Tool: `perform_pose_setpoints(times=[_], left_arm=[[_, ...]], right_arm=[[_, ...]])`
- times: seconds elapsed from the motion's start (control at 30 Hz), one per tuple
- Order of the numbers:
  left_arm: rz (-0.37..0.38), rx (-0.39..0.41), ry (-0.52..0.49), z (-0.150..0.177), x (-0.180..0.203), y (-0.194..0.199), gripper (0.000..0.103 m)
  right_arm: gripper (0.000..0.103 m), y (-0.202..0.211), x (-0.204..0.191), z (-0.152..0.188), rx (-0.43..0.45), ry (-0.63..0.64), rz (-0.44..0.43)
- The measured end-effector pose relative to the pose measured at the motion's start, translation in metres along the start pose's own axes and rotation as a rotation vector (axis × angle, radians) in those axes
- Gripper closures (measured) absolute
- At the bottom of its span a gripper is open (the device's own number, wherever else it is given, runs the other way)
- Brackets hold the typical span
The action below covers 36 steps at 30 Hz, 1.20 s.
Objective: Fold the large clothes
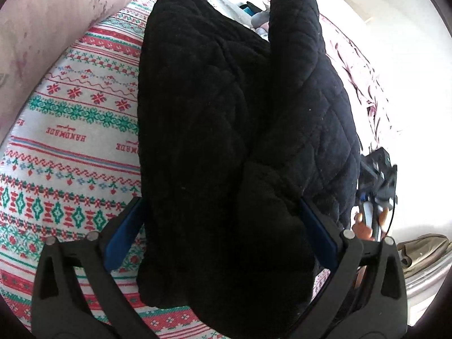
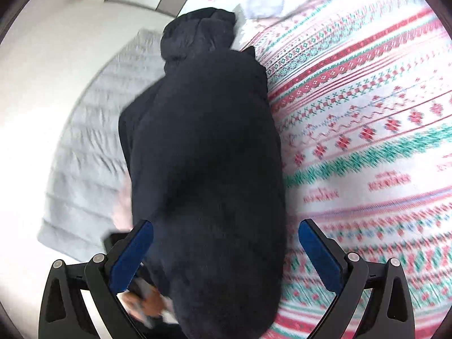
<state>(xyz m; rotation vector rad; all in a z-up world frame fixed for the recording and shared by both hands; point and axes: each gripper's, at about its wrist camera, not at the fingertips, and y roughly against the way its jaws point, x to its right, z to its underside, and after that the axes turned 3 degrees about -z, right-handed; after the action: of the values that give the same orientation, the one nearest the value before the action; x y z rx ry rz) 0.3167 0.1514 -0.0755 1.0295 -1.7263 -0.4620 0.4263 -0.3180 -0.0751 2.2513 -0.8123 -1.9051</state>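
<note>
Both pairs of jaws stand wide apart; the left gripper straddles the near end of the coat with its blue pads clear on either side, gripping nothing; the right gripper is likewise spread, the coat lying between its pads without being pinched, so far as the blurred right view shows.

The bed is the largest thing: a blanket in white, red and green knitted-style bands, printed with the word HANDMADE, covers it; in the right view the same blanket fills the right half of the frame.

On the blanket lies the coat, black and quilted, folded lengthwise into a long thick bundle that runs away from both cameras; in the left view a sleeve or flap overlaps the body on the right; in the right view the hood end is farthest away.

A grey quilted cover lies along the coat's left edge in the right view; a pink pillow sits at the top left of the left view; pink patterned bedding lies beyond the coat on its right.

At the coat's right edge in the left view the other gripper shows, small, with fingers around its handle.
</note>
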Motion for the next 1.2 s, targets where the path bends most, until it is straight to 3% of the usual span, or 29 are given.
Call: perform_pose_setpoints(times=[0.13, 0.23, 0.57, 0.63, 0.7, 0.8, 0.87, 0.97, 1.07, 1.2], left_arm=[[-0.02, 0.002, -0.006, 0.0, 0.005, -0.003, 0.0], [-0.039, -0.001, -0.002, 0.001, 0.005, -0.007, 0.0], [-0.042, -0.016, 0.004, -0.003, 0.017, -0.03, 0.0], [-0.024, -0.01, 0.008, -0.003, 0.018, -0.031, 0.004], [-0.008, 0.007, 0.004, -0.002, 0.021, -0.028, 0.018], [-0.015, 0.035, -0.03, 0.0, 0.032, -0.024, 0.027], [0.012, 0.028, -0.009, 0.0, 0.028, -0.027, 0.027], [0.035, 0.01, 0.044, 0.001, 0.011, -0.03, 0.013], [0.054, -0.008, 0.057, -0.001, 0.006, -0.036, 0.004], [0.081, -0.018, 0.077, -0.006, 0.003, -0.045, 0.001]], right_arm=[[0.0, -0.028, -0.016, -0.026, -0.034, 0.012, -0.021], [0.0, -0.053, -0.023, -0.035, -0.034, 0.061, 0.021], [0.0, -0.076, -0.002, -0.03, -0.097, 0.077, -0.053], [0.0, -0.078, -0.004, -0.029, -0.1, 0.091, -0.07], [0.0, -0.079, -0.007, -0.029, -0.103, 0.107, -0.092], [0.0, -0.077, -0.01, -0.026, -0.103, 0.133, -0.109], [0.0, -0.079, -0.013, -0.026, -0.094, 0.125, -0.109], [0.0, -0.082, -0.015, -0.025, -0.083, 0.112, -0.103], [0.0, -0.078, -0.009, -0.025, -0.079, 0.096, -0.108], [0.0, -0.074, -0.001, -0.023, -0.062, 0.081, -0.112]])
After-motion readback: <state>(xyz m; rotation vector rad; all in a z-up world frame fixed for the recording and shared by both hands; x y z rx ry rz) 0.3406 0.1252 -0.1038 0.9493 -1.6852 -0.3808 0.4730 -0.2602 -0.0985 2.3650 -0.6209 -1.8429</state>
